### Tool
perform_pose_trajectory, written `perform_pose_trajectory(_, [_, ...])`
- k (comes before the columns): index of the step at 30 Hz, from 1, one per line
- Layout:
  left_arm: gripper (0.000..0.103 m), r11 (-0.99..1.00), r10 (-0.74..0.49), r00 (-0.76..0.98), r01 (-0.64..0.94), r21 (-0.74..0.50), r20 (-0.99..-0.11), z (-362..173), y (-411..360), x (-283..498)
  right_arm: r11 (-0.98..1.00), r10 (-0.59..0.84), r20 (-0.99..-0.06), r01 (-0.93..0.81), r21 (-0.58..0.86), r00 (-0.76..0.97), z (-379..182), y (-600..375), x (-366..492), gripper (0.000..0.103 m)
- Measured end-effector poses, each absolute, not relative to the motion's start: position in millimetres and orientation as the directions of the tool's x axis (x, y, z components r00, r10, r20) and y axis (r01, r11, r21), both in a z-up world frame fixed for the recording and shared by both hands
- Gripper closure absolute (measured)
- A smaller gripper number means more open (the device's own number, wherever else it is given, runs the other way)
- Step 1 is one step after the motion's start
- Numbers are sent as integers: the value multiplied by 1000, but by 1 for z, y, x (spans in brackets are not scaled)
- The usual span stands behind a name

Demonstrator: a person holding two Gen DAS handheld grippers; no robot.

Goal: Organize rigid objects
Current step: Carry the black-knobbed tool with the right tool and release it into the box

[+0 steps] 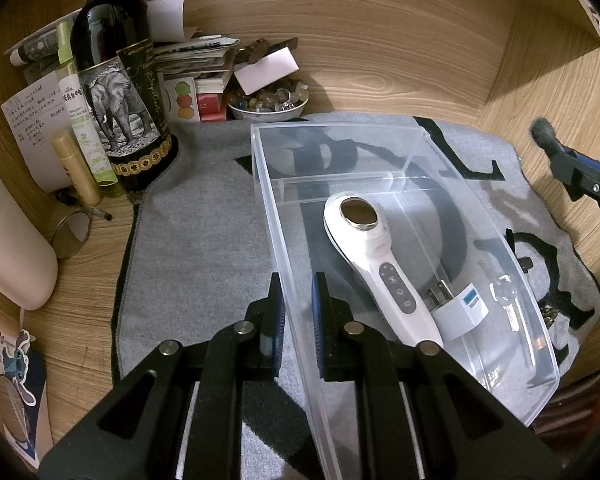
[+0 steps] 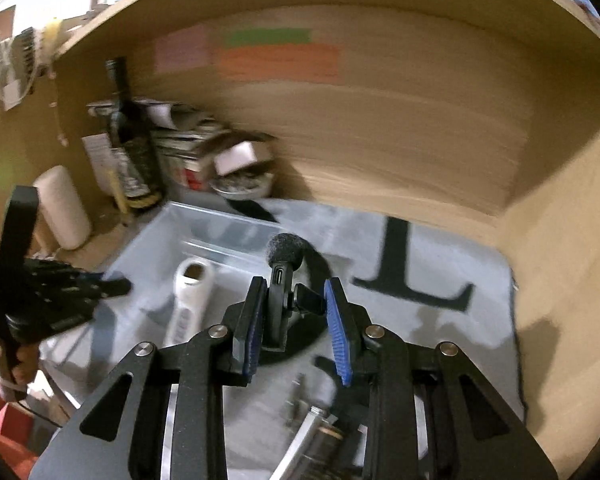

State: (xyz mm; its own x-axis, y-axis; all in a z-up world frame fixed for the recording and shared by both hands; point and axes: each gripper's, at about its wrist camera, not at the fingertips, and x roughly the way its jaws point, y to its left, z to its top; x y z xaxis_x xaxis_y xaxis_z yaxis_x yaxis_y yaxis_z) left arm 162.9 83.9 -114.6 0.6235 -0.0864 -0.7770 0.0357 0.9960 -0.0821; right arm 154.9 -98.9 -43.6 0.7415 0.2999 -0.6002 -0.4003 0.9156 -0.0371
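A clear plastic bin stands on a grey mat with black letters. Inside it lie a white handheld device with a round metal head, a white plug and a small key-like piece. My left gripper is shut on the bin's near left wall. In the right wrist view my right gripper is shut on a small black clip microphone with a foam head, held above the mat to the right of the bin. That microphone also shows at the right edge of the left wrist view.
A dark wine bottle, spray bottles, stacked papers and a bowl of stones crowd the back left corner. A cream cylinder and a round mirror lie on the left. Wooden walls close the back and right. Metal items lie on the mat's near part.
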Motion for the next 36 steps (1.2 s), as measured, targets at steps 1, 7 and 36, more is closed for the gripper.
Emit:
perform_pose_trajectory(1, [91,996,-87,623,36,-82,-777,-115,84,163,907,318,-601,-420,-33,733,-43,-91,155,76])
perform_pose_trajectory(7, [91,996,-88,625,36,-84,-776,-115,84,163,856,388,-624,-516,-28,678,-53,-49,157,76])
perform_pose_trajectory(36, [91,994,-109,630,49,-101,-769,-116,88,160,847,345,-754,-532,-7,559,-93,-29,186,60])
